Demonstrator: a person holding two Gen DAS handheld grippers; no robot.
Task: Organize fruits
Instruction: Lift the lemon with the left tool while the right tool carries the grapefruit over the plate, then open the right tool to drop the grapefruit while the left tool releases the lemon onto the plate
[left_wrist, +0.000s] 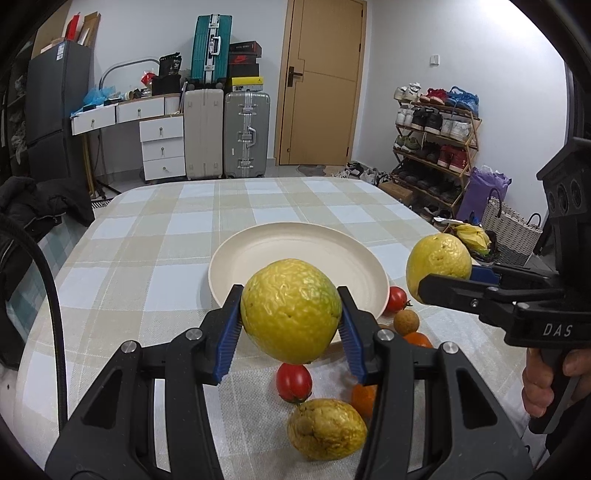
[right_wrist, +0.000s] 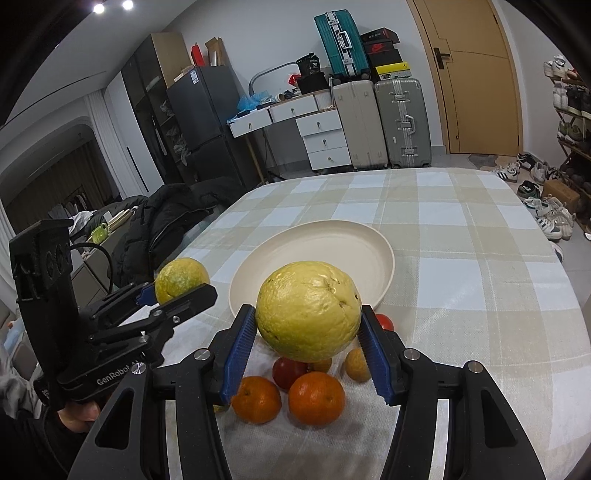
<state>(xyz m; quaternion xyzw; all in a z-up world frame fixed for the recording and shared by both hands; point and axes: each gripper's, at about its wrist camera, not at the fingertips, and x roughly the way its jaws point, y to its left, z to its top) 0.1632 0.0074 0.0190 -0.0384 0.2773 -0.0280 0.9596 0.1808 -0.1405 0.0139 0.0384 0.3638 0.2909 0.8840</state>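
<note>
The checked worktop (left_wrist: 155, 229) carries a cream plate (left_wrist: 258, 251), bare inside. Each gripper, left (left_wrist: 290, 325) and right (right_wrist: 308, 343), has its jaws pinching a yellow citrus (left_wrist: 290, 310) (right_wrist: 308, 321) aloft over oranges (right_wrist: 316, 398) and tomatoes (left_wrist: 294, 382).

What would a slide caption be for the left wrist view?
Left gripper holds a yellow fruit before an empty cream plate; right gripper holds another.

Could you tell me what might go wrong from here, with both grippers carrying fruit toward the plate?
1. Left gripper and right gripper each pinch a round yellow fruit; either could slip.
2. Both head for one plate, so they may collide.
3. A dropped fruit could scatter the oranges and tomatoes below.
</note>
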